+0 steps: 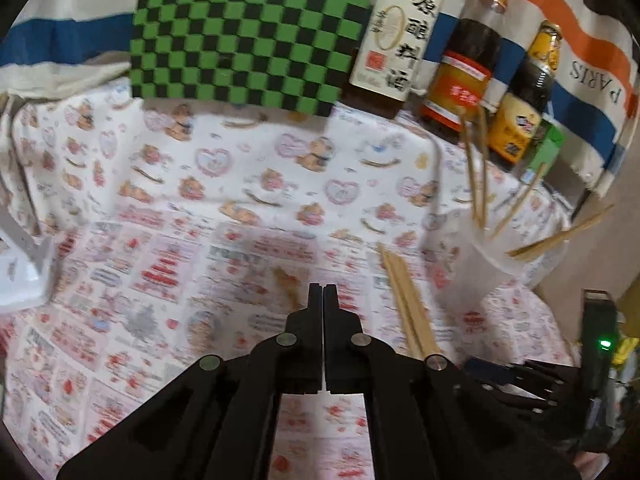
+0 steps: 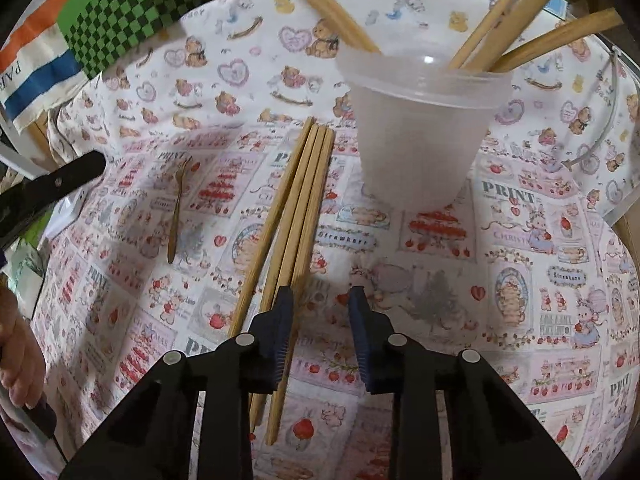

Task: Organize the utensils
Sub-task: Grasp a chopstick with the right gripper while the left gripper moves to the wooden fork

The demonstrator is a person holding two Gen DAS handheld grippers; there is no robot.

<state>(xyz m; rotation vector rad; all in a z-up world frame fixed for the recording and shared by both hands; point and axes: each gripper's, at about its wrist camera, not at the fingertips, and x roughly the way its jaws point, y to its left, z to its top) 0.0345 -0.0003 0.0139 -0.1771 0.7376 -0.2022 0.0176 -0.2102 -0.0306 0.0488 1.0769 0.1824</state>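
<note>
Several wooden chopsticks (image 2: 298, 204) lie side by side on the patterned cloth, their near ends under my right gripper's left finger. They also show in the left wrist view (image 1: 408, 300). A translucent plastic cup (image 2: 420, 128) stands upright behind them and holds several chopsticks (image 2: 516, 24); in the left wrist view the cup (image 1: 492, 256) is at the right. A small wooden fork (image 2: 176, 212) lies to the left. My right gripper (image 2: 320, 340) is open and empty just above the cloth. My left gripper (image 1: 323, 292) is shut and empty, over the cloth beside the fork (image 1: 286, 284).
Three sauce bottles (image 1: 460, 64) stand at the back right of the table. A green and black checkered board (image 1: 248, 40) leans at the back. A white object (image 1: 20, 272) sits at the left edge. The table edge drops off at the right.
</note>
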